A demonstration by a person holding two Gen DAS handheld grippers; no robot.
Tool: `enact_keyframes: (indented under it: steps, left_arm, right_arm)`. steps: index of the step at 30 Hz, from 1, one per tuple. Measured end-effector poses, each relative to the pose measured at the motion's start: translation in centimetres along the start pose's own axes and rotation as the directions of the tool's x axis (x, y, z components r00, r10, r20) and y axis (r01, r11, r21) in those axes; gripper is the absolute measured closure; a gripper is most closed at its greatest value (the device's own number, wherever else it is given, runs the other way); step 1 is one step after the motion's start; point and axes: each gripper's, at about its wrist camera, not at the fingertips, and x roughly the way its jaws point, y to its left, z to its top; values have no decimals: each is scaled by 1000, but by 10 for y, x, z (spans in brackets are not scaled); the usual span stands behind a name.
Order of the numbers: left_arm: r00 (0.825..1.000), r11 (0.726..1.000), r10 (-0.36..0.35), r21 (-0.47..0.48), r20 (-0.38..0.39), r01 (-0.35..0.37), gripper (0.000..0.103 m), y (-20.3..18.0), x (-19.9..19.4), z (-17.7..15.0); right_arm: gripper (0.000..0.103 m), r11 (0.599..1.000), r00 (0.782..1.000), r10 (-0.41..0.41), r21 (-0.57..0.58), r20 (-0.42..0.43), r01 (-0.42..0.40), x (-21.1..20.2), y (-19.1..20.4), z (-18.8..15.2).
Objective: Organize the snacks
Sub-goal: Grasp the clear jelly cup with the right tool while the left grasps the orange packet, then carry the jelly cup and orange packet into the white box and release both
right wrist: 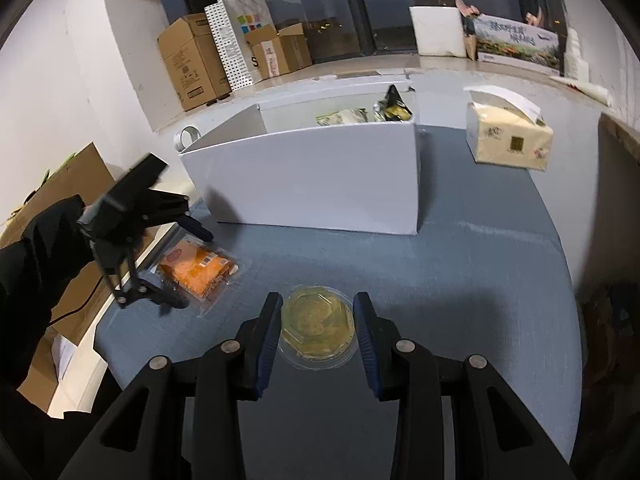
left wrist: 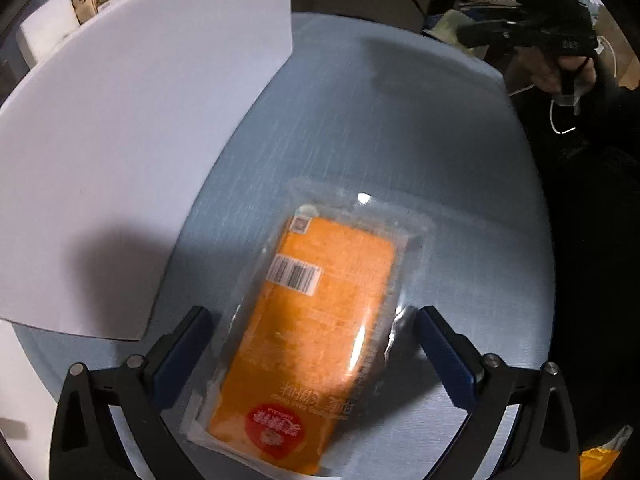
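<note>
An orange snack pack in clear wrap (left wrist: 320,320) lies flat on the blue-grey table (left wrist: 420,128), next to the white box (left wrist: 132,152). My left gripper (left wrist: 314,320) is open, its jaws on either side of the pack without touching it. It also shows in the right wrist view (right wrist: 188,264), over the orange pack (right wrist: 196,268). My right gripper (right wrist: 318,312) is open around a round clear-lidded yellow snack cup (right wrist: 317,326) on the table. The white box (right wrist: 312,172) holds a few snack bags (right wrist: 360,114).
A tissue pack (right wrist: 508,136) sits on the table right of the box. Cardboard boxes (right wrist: 192,60) and a white bag stand on the ledge behind. The table's left edge (right wrist: 104,320) is near the orange pack. My right gripper shows far off in the left wrist view (left wrist: 520,32).
</note>
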Motion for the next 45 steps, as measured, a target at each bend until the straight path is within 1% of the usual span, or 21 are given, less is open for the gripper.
enact_keyframes:
  steps: [5,7,9,10,13,16,19,21,22,26,27,30,32,33,34,38,39,41,42,43,45]
  left_arm:
    - [1000,1000,-7,-12,11,8,0,1,7,-3]
    - [1000,999,26,-45,14,-25,2,-2,7,-4]
    - [997,991,71,-113,25,-68,19,-4,6,-2]
    - [989,977,136,-175,51,-125,40,-5,0,0]
    - [957,931,286,-252,48,-266,42,-22,-1,0]
    - [926,871,371,-371,66,-323,42,-39,-6,0]
    - [895,808,425,-504,137,-306,42,-48,-25,-4]
    - [856,729,493,-611,154,-309,42,-52,-41,-5]
    - [851,714,501,-631,159,-303,42,-53,-45,-5]
    - [798,638,569,-719,200,-275,42,-54,-80,-4]
    - [792,633,569,-733,221,-249,42,-49,-93,-2]
    - [745,586,619,-777,247,-230,42,-44,-121,10]
    - [711,557,661,-791,239,-251,42,-39,-133,23]
    - [702,549,671,-796,239,-255,42,-37,-136,26]
    - [699,553,670,-797,250,-245,42,-35,-140,25]
    - [701,573,666,-778,257,-258,42,-37,-136,33]
    - [705,576,662,-773,252,-264,42,-39,-134,33]
    - [711,579,657,-772,251,-262,42,-46,-133,28]
    - [713,577,655,-774,250,-259,42,-45,-134,28]
    - [715,578,653,-775,250,-257,42,-45,-134,27]
    - [713,576,656,-775,246,-262,42,-46,-133,26]
  right_arm:
    - [63,1000,1000,-5,8,-10,5,-1,-5,-5]
    - [63,1000,1000,-11,14,-9,11,0,-6,-6]
    - [63,1000,1000,-8,17,-12,9,0,-4,-8]
    - [63,1000,1000,-4,18,-11,4,1,-3,-9]
    - [63,1000,1000,-3,12,-10,3,2,1,-12]
    - [63,1000,1000,10,21,-14,-10,5,2,-13]
    - [63,1000,1000,5,14,-14,-5,4,4,-13]
    - [63,1000,1000,11,17,-6,-10,3,6,-12]
    - [63,1000,1000,15,16,-3,-15,2,7,-11]
    - [63,1000,1000,21,-10,17,-21,-2,17,-4]
    - [63,1000,999,28,-11,23,-28,-4,19,-1]
    - [78,998,996,54,8,67,-54,-11,19,16]
    - [82,998,993,54,9,108,-55,-16,20,32]
    - [95,999,992,39,-9,117,-38,-16,23,38]
    - [100,999,992,19,-28,125,-15,-15,25,42]
    - [99,998,996,5,-59,85,0,-1,24,46]
    - [93,998,996,-3,-65,86,8,0,24,39]
    - [53,996,999,-12,-84,48,16,8,25,25]
    - [18,996,999,-22,-82,38,25,11,25,19]
    - [8,997,1000,-4,-79,28,6,15,27,11]
    - [8,997,999,41,-69,8,-41,21,30,1]
